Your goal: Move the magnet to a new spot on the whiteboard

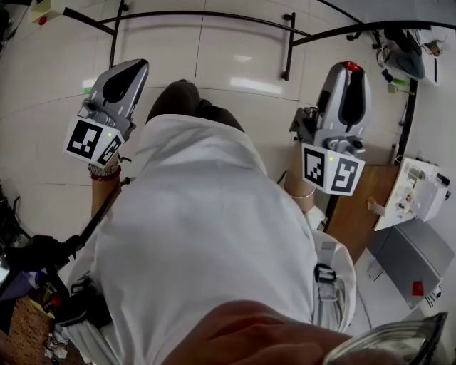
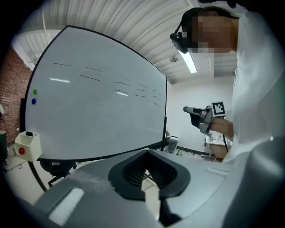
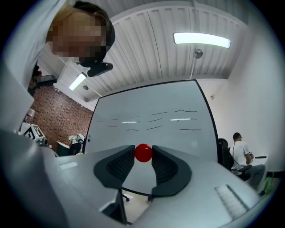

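Note:
A round red magnet (image 3: 143, 152) is pinched between the tips of my right gripper (image 3: 143, 153), which is shut on it a short way in front of the whiteboard (image 3: 151, 120). In the head view the magnet (image 1: 351, 67) shows as a red cap at the tip of the right gripper (image 1: 349, 71), held up at the right of the person's white shirt. My left gripper (image 2: 147, 156) is shut with nothing in it and also faces the whiteboard (image 2: 98, 102); the head view has the left gripper (image 1: 135, 70) raised at the left. A green magnet (image 2: 34, 91) and a blue magnet (image 2: 33, 101) stick to the board's left edge.
A white box with a red button (image 2: 26, 146) hangs at the board's lower left corner. The board's black stand legs (image 1: 214, 16) spread over the tiled floor. A person (image 3: 241, 153) sits beyond the board's right edge. A wooden desk (image 1: 360, 207) holds white equipment (image 1: 420, 189).

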Tool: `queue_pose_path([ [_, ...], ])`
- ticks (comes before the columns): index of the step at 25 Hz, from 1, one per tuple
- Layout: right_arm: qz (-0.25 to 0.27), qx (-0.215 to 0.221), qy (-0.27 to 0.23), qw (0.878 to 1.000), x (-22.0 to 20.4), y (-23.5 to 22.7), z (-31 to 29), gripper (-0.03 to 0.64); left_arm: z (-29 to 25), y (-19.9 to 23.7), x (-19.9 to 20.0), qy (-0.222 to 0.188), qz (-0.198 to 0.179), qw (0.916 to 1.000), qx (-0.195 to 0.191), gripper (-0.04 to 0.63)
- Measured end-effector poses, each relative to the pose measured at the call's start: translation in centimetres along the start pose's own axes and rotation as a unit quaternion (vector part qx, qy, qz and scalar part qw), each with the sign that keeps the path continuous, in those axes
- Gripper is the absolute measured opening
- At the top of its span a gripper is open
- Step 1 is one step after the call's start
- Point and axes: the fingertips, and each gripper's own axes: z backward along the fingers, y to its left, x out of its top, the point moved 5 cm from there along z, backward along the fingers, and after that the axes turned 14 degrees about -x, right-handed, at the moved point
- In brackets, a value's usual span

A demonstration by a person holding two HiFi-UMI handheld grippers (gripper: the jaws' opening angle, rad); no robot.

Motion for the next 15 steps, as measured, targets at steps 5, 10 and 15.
queue_pose_path([
  [5, 0.003, 0.008, -0.02, 1.0, 1.2, 2.4, 2.9, 0.124, 3.0, 0.1, -0.7, -0.004, -0.019, 0.9997, 0.012, 0.006],
  [10, 0.012, -0.029, -0.025, 0.999, 3.1, 3.7, 5.4, 0.124, 3.0, 0.0, -0.1, -0.014, -0.012, 0.9993, -0.032, 0.006],
  [15, 0.033, -0.027, -0.016, 0.999, 3.6, 7.7, 7.6, 0.124, 6.2, -0.7, -0.2, -0.014, -0.018, 0.9985, -0.049, 0.006],
])
